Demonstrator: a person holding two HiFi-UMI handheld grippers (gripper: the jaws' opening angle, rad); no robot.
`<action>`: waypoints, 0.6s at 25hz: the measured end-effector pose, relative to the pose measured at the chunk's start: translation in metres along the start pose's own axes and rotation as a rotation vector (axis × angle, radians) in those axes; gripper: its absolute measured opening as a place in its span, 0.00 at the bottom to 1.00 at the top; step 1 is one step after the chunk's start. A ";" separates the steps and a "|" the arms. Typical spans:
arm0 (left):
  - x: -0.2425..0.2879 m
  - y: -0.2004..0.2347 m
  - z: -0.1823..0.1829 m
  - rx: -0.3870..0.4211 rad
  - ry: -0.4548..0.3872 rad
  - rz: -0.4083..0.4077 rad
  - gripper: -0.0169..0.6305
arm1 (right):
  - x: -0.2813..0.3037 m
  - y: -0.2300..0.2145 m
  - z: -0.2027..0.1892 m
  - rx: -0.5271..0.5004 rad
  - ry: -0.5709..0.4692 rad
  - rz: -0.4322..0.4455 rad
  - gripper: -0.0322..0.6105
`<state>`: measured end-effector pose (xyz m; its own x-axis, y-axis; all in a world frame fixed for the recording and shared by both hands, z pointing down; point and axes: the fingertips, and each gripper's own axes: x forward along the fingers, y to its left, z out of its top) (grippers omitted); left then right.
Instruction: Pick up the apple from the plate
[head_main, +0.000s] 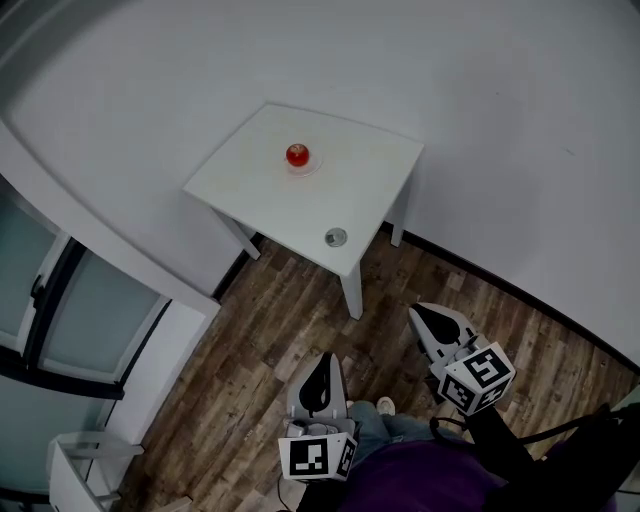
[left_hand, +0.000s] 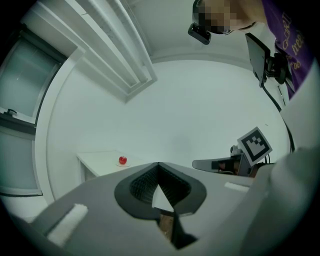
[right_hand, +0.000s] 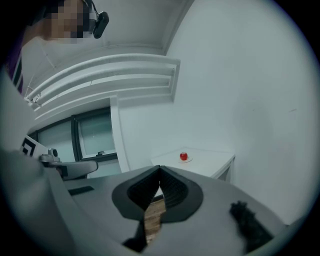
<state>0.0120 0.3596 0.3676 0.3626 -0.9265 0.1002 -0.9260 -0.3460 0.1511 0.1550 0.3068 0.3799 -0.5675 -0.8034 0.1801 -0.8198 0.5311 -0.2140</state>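
A red apple (head_main: 297, 154) sits on a small pale plate (head_main: 301, 168) toward the far side of a white square table (head_main: 260, 195). Both grippers hang over the wooden floor, well short of the table, and point toward it. My left gripper (head_main: 324, 358) is shut with nothing in it, and so is my right gripper (head_main: 418, 311). In the left gripper view the apple (left_hand: 122, 160) is small and far beyond the closed tips (left_hand: 158, 164). The right gripper view shows the apple (right_hand: 183, 156) on its plate (right_hand: 184, 160) beyond the closed tips (right_hand: 160, 169).
A small round silver object (head_main: 336, 237) lies near the table's front edge. White walls (head_main: 500, 120) stand behind the table, which fills a corner. A glazed door or window (head_main: 60, 310) is at the left, with a white stand (head_main: 75, 455) below it. Wooden floor (head_main: 290, 320) lies between me and the table.
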 end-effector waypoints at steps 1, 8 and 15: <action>0.003 0.002 0.000 0.001 0.003 0.004 0.04 | 0.003 -0.002 -0.001 0.003 0.001 0.001 0.07; 0.036 0.033 0.003 0.010 0.001 0.041 0.04 | 0.037 -0.018 0.005 0.003 -0.005 0.007 0.07; 0.093 0.072 0.017 0.020 -0.011 0.039 0.04 | 0.097 -0.043 0.021 -0.002 -0.006 -0.002 0.07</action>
<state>-0.0225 0.2458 0.3706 0.3247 -0.9411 0.0948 -0.9415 -0.3120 0.1275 0.1365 0.2003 0.3868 -0.5656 -0.8060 0.1745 -0.8209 0.5302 -0.2122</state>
